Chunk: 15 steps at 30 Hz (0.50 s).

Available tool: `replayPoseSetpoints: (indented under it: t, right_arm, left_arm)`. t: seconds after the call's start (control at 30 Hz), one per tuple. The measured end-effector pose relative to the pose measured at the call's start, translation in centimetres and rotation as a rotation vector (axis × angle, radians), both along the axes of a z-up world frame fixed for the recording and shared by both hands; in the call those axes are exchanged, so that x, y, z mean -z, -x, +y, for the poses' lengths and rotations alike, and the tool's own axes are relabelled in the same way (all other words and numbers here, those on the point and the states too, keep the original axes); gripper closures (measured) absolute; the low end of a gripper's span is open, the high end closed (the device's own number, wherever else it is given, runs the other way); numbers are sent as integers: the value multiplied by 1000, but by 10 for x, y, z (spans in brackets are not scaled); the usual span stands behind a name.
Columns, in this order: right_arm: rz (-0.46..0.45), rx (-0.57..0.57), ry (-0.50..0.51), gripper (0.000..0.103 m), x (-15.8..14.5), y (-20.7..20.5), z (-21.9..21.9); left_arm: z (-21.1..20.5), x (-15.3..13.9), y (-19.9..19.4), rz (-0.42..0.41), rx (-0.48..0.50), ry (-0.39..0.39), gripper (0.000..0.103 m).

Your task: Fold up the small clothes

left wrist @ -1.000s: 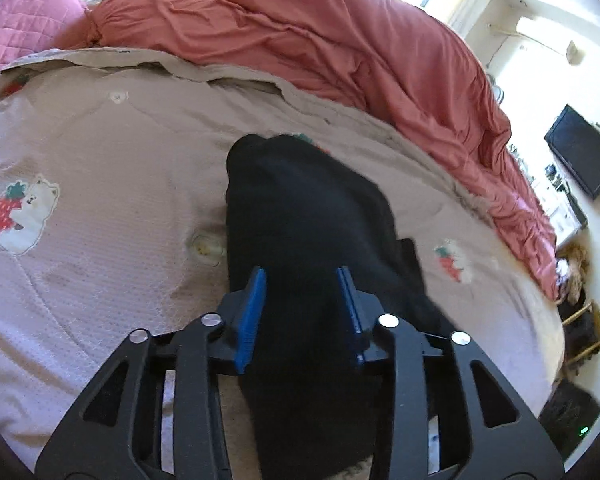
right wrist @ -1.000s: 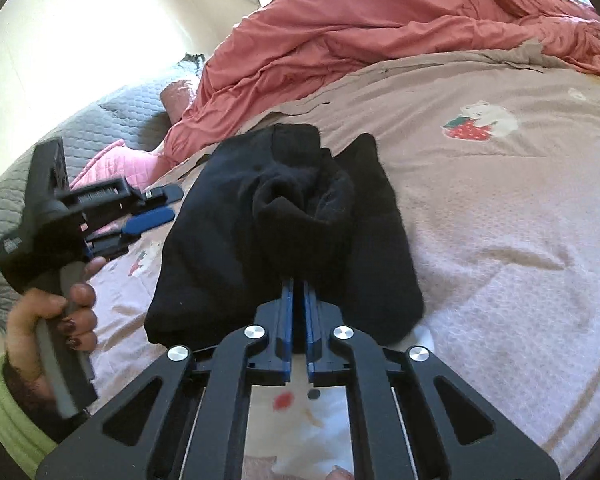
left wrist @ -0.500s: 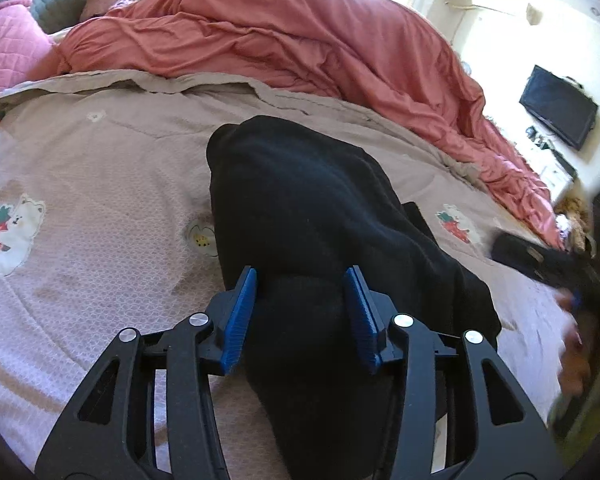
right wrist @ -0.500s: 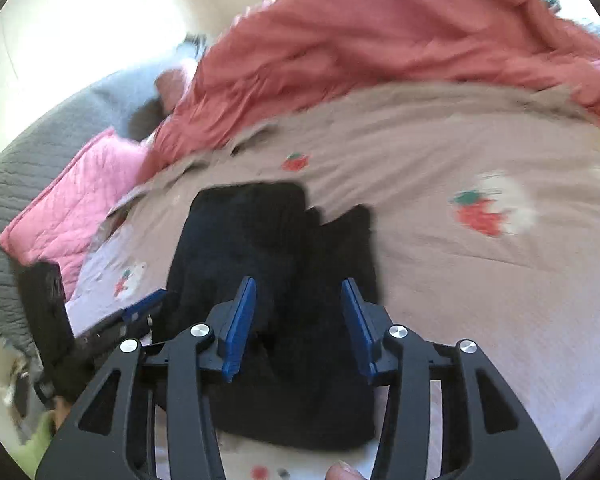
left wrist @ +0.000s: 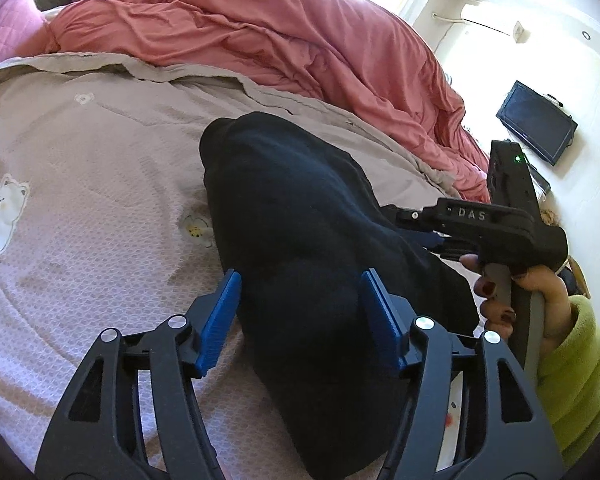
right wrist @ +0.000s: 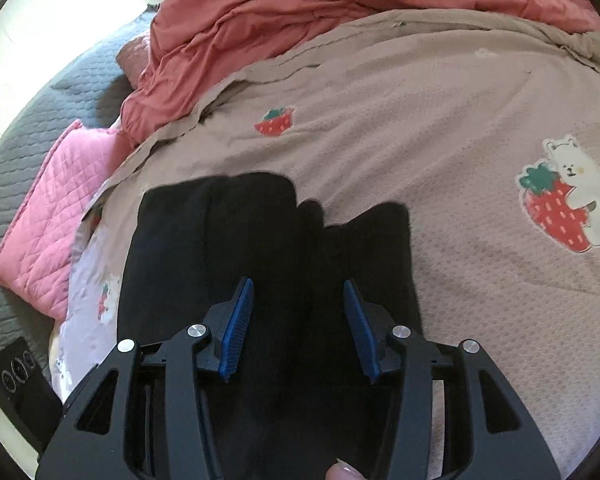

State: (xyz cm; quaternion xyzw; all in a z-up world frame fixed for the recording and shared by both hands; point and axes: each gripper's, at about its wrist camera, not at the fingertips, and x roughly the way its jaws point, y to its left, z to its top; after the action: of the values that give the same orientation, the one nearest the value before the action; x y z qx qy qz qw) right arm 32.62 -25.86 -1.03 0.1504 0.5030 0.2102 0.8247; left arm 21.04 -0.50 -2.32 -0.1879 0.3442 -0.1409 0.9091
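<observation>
**Both jaws released over the black garment**

On the left, the left gripper (left wrist: 300, 316) hangs low over the near end of the black garment (left wrist: 300, 216), which lies on the bed cover (left wrist: 100, 208). Its jaws have just been opening; the cloth bulges up between the blue pads (left wrist: 220, 320) but they stand clear of it, so nothing is gripped. The garment's long axis runs away from these jaws toward the red duvet (left wrist: 280, 40).

To the right, the right gripper (right wrist: 298, 324) points steeply down at the same garment (right wrist: 220, 248), approaching from its side. Its jaws are also parted, with cloth below them rather than pinched. In the left view, a hand (left wrist: 520, 300) in a green sleeve (left wrist: 572, 380) carries it beside the garment's right edge.

The left gripper looks nearer to a graspable end, so the next fold likely starts along the long axis from there.
</observation>
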Motion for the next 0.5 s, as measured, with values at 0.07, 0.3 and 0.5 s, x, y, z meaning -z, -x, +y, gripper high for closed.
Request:
replayPoseSetpoints:
  t: [0.07, 0.3, 0.5]
  right_arm:
    - [19, -11, 1, 57, 4, -2, 1]
    - [-6, -99, -34, 58, -7, 5, 19]
    - [-13, -125, -9, 66, -2, 4, 31]
  left_arm:
    - [-2, 0, 1, -2, 4, -7, 47]
    - [-11, -4, 3, -16, 23, -54, 40]
    - [-10, -3, 2, -10, 16, -49, 39]
